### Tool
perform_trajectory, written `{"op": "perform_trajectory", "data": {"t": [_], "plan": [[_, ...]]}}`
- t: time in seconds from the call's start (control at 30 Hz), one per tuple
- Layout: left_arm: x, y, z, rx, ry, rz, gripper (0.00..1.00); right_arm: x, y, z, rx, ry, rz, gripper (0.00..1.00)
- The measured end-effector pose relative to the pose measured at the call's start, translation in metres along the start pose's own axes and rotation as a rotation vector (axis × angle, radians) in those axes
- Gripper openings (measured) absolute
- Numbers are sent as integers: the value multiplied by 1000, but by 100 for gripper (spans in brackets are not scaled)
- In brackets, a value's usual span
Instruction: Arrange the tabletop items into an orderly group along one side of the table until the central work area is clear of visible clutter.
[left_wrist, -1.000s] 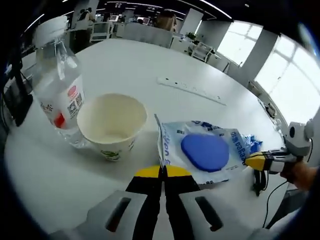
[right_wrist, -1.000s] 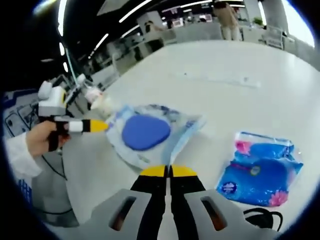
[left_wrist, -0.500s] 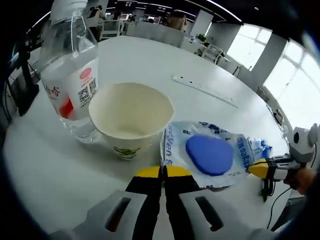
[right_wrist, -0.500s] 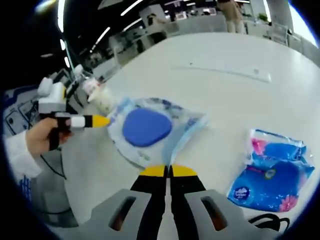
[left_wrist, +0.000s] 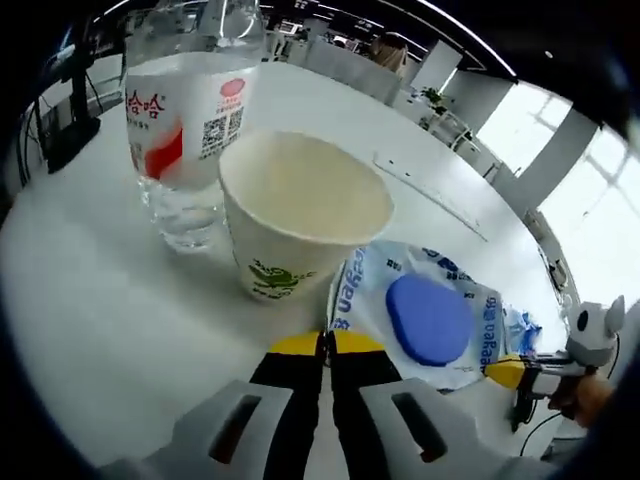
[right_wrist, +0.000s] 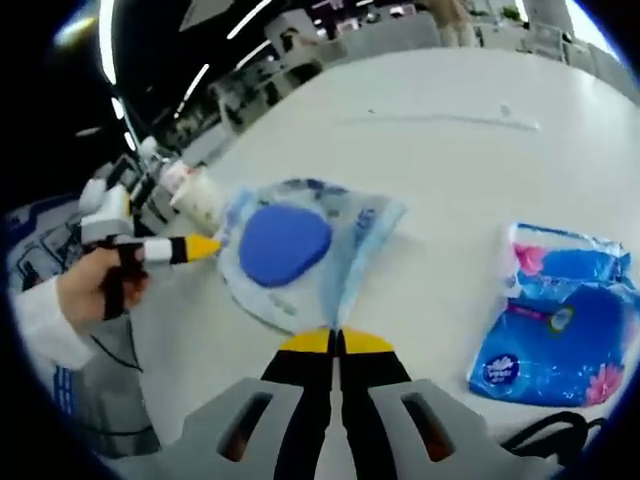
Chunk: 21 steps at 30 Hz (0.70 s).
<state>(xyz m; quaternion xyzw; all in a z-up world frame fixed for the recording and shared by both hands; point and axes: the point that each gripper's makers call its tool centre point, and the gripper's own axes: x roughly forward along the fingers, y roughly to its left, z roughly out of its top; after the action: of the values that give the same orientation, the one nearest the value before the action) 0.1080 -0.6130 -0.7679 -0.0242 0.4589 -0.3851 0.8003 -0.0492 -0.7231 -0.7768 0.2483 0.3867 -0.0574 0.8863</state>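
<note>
Landmark: paper cup (left_wrist: 303, 213), upright on the white bench (left_wrist: 110, 300), inside pale, looks empty.

Left of cup, just beside it: clear water bottle (left_wrist: 190, 110), upright, red-and-white label with QR code, water inside. Cannot tell if the two touch.

Right of cup, near its base: clear plastic pouch (left_wrist: 425, 315) with blue print, lying flat, blue oval pad inside it. Left gripper (left_wrist: 326, 343) fingers clenched on the pouch's near edge, yellow tips together. Right gripper (right_wrist: 338, 342) fingers likewise clenched on the opposite edge of the same pouch (right_wrist: 300, 250).

Further from the cup, beyond the pouch: blue tissue pack (right_wrist: 565, 325) with pink flowers, flat on the bench, apart from the pouch. Black cable (right_wrist: 560, 430) near it at the bench edge.

Behind the cup, well apart: long white strip (left_wrist: 425, 195) lying on the bench.

Room: open office, strip ceiling lights, big windows, desks and a person in the background.
</note>
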Motion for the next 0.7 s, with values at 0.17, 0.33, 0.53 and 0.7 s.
{"op": "perform_trajectory", "data": {"t": [0.17, 0.33, 0.53, 0.7], "plan": [[0, 0, 0, -10, -15, 0, 0, 0, -1, 0, -11, -4, -2, 0], [0, -1, -1, -8, -26, 2, 0, -1, 1, -1, -8, -4, -1, 0], [-1, -1, -1, 20, -34, 7, 0, -2, 3, -1, 166, 18, 29, 1], [-1, -1, -1, 45, -33, 2, 0, -15, 5, 11, 77, -30, 19, 12]]}}
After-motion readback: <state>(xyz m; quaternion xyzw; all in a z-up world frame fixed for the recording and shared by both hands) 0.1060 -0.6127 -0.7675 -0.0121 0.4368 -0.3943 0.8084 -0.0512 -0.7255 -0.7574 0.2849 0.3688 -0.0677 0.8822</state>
